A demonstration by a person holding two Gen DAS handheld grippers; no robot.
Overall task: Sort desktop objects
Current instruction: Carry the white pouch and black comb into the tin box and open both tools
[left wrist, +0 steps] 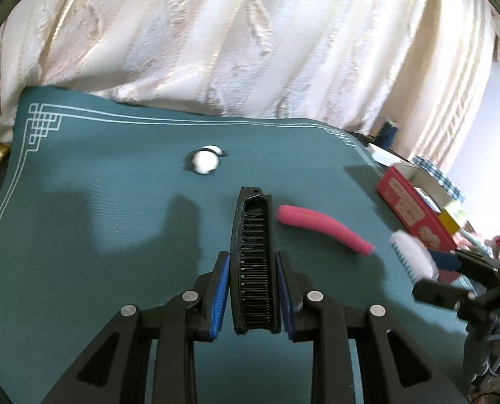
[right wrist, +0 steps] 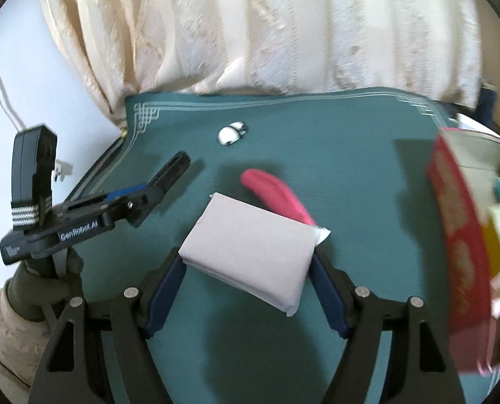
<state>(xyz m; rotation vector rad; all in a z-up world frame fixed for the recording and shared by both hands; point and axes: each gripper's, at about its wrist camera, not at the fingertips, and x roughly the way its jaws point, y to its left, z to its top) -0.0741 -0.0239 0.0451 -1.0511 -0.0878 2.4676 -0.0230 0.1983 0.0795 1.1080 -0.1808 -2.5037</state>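
My left gripper (left wrist: 253,256) is shut on a black folding comb (left wrist: 254,252) that sticks forward from its blue pads above the green mat (left wrist: 81,208). In the right wrist view the same comb (right wrist: 177,165) points up and right at the left side. My right gripper (right wrist: 246,262) is shut on a white tissue pack (right wrist: 250,252), held clear of the mat with its shadow below. Beyond the pack a pink foam roller (right wrist: 270,188) lies on the mat; it also shows as the roller (left wrist: 324,229) right of the comb. A small white and black object (left wrist: 205,161) sits further back.
An open red box (right wrist: 458,235) with several items in it stands at the mat's right edge, close to my right gripper. A cream curtain (left wrist: 250,50) hangs behind the table. A gloved hand (right wrist: 48,282) holds the left gripper at the left edge.
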